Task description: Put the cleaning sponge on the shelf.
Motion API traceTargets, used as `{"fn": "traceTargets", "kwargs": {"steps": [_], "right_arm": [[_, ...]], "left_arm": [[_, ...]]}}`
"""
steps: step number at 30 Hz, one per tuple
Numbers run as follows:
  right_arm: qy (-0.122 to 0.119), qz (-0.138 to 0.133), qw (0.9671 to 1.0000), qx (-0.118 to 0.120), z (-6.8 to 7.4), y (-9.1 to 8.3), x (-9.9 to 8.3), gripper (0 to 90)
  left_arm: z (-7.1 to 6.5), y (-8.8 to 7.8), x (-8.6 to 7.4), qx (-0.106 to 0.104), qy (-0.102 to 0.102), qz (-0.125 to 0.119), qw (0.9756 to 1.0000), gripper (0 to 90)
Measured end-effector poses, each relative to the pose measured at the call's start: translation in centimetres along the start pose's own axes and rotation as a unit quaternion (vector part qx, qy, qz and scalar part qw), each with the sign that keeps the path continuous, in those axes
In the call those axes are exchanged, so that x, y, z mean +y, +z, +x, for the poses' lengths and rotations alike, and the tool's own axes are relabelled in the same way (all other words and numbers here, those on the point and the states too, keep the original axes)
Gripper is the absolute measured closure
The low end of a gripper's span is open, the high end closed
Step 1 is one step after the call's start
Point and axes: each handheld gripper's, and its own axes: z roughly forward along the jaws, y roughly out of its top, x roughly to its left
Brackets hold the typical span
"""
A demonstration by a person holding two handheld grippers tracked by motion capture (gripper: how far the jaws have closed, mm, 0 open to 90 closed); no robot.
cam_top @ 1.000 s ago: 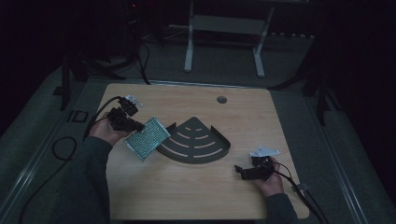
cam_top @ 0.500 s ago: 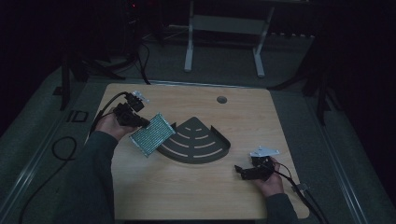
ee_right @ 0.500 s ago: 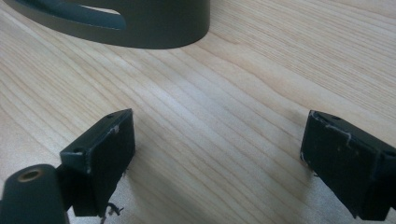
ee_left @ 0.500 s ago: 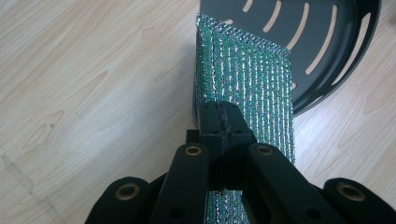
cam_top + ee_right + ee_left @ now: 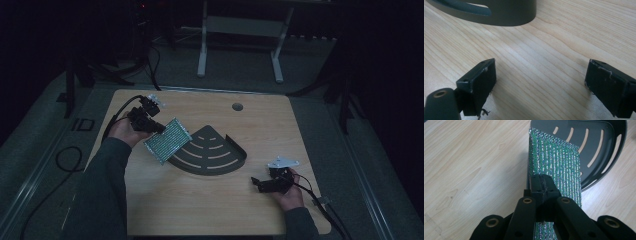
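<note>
A light wooden tabletop point(image 5: 210, 210) carries a round grommet hole point(image 5: 237, 106) near its far edge. Beyond it, on grey floor point(image 5: 310, 90), stands a white metal frame point(image 5: 240, 30).

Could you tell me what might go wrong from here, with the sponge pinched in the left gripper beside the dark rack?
1. The left gripper pinches the green glittery sponge only near one end, so it could flop or slip out.
2. The sponge's free end hangs over the slotted corner rack; it might catch the raised rim and shift it, since the open right gripper isn't steadying it.
</note>
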Motion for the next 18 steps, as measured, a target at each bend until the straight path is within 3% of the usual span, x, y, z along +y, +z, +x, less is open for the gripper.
{"fn": "traceTargets", "kwargs": {"steps": [18], "right_arm": [[0.0,0.0,1.0,0.0,0.0,0.0,0.0,9.7]], "left_arm": [[0.0,1.5,1.2,0.007,0.0,-0.004,1.0,90.0]]}}
